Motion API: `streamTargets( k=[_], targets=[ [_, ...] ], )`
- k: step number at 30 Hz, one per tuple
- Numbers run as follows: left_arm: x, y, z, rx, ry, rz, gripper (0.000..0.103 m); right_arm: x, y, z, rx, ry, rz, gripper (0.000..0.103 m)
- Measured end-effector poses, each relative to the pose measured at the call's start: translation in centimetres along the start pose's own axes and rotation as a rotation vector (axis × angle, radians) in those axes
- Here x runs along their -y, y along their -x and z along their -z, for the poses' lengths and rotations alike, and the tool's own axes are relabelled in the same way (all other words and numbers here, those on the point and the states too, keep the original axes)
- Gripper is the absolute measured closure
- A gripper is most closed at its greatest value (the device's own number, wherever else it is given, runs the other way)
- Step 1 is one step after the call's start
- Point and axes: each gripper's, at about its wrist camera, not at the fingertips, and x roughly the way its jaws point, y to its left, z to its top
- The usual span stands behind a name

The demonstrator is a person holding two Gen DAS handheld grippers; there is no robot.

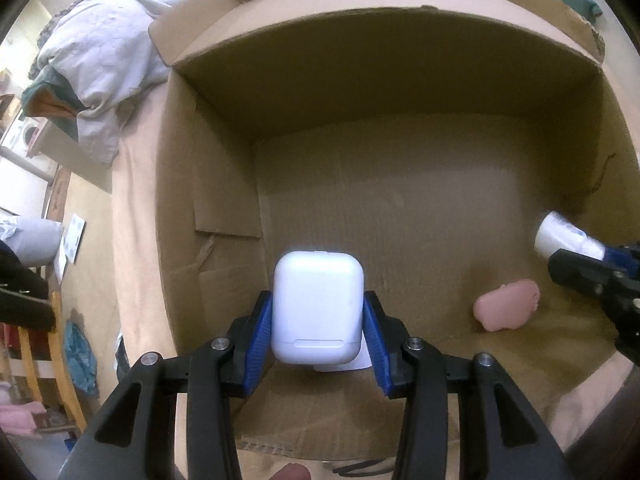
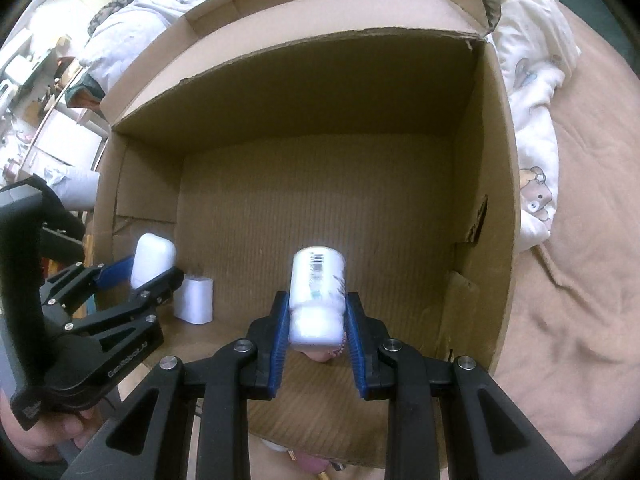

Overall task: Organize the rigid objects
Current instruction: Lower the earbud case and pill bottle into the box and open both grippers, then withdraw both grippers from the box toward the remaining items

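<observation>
My left gripper (image 1: 318,320) is shut on a white rounded case (image 1: 317,307) and holds it above the floor of an open cardboard box (image 1: 384,92). It also shows in the right wrist view (image 2: 154,264) at the left. My right gripper (image 2: 316,312) is shut on a white bottle (image 2: 317,294) with a barcode label, held over the box (image 2: 320,208) floor. The bottle also shows at the right edge of the left wrist view (image 1: 564,236). A pink object (image 1: 506,310) lies on the box floor at the right. A white cylinder (image 2: 194,298) stands on the floor at the left.
The box sits on a tan bedcover (image 2: 580,300). Crumpled white bedding (image 1: 100,64) lies behind and left of the box, and a bear-print cloth (image 2: 536,128) lies at its right. The box flaps (image 2: 280,4) stand open at the back.
</observation>
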Motion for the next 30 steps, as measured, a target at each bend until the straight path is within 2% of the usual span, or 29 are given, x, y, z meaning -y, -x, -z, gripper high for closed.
streamTargets(
  k=[2, 5, 8, 10, 11, 12, 14, 17, 22, 27, 30],
  targets=[
    [0.0, -0.1, 0.1, -0.006, -0.002, 0.0, 0.063, -0.1, 0.4, -0.1, 0.014, 0.001, -0.007, 0.072],
    [0.1, 0.3, 0.1, 0.004, -0.008, 0.005, 0.058, -0.1, 1.3, -0.2, 0.051, 0.0, -0.045, 0.053],
    [0.2, 1.1, 0.1, 0.034, -0.013, 0.018, 0.036, -0.2, 2.3, -0.4, 0.095, -0.001, -0.071, 0.034],
    [-0.2, 1.7, -0.2, 0.058, 0.008, 0.031, 0.033, -0.3, 3.0, -0.6, 0.114, 0.004, -0.108, 0.031],
    [-0.2, 1.9, -0.3, 0.066, 0.019, 0.038, 0.027, -0.2, 3.4, -0.8, 0.129, 0.005, -0.122, 0.026],
    [-0.4, 2.2, -0.4, 0.072, 0.028, 0.05, 0.017, -0.2, 3.8, -0.8, 0.144, 0.002, -0.123, 0.014],
    [-0.6, 2.6, -0.5, 0.087, 0.045, 0.067, 0.009, -0.1, 4.4, -1.0, 0.176, -0.009, -0.127, 0.0],
    [-0.6, 3.2, -0.5, 0.103, 0.059, 0.075, 0.005, 0.1, 5.0, -1.0, 0.219, -0.02, -0.153, 0.0],
    [-0.3, 3.9, -0.4, 0.112, 0.073, 0.107, 0.001, -0.3, 6.2, -0.9, 0.313, 0.005, -0.133, 0.0],
    [-0.9, 4.5, -0.4, 0.139, 0.115, 0.1, 0.001, -0.2, 6.6, -0.9, 0.341, 0.026, -0.084, 0.0],
    [-1.5, 5.0, -0.3, 0.148, 0.138, 0.116, 0.001, 0.1, 7.0, -1.0, 0.354, 0.013, -0.094, 0.0]
  ],
)
